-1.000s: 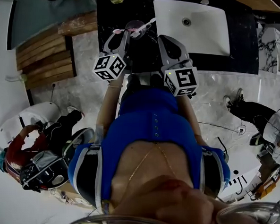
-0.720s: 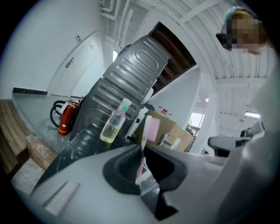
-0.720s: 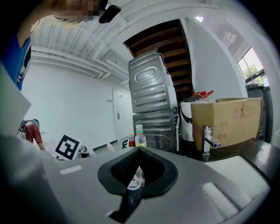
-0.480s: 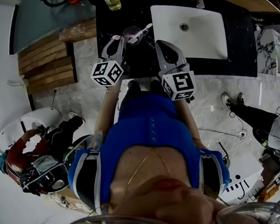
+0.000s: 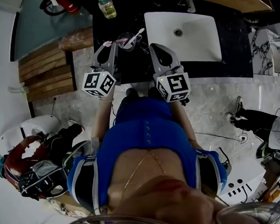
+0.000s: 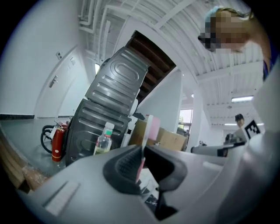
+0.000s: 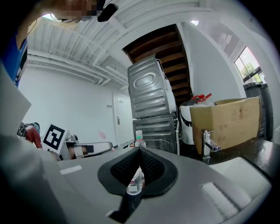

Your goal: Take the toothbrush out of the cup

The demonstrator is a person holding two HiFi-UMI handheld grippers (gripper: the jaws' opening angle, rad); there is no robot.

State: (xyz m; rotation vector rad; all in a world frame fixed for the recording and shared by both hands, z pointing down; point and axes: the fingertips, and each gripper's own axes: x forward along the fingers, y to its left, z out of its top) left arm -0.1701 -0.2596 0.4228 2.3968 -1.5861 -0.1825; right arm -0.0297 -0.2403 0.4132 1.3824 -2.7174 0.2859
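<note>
Two claws show. The left claw (image 5: pixel 108 45) pinches a pink toothbrush (image 6: pixel 152 127), whose head pokes up past the tips. Just right of those tips stands the cup (image 5: pixel 126 41), with a second brush (image 5: pixel 136 34) leaning inside. The right claw (image 7: pixel 139 151), beyond the cup, is pressed together and empty.

Pink toothbrush (image 6: pixel 153 127), white sink (image 5: pixel 185 36), black counter (image 5: pixel 235 44), red fire extinguisher (image 6: pixel 57 143), brown slatted boards (image 5: pixel 41 70)

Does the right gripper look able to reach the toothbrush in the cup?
Probably yes. Bare counter lies between the right gripper and the cup; the toothbrush leans toward it. Its tongs are shut, so they must open first.
</note>
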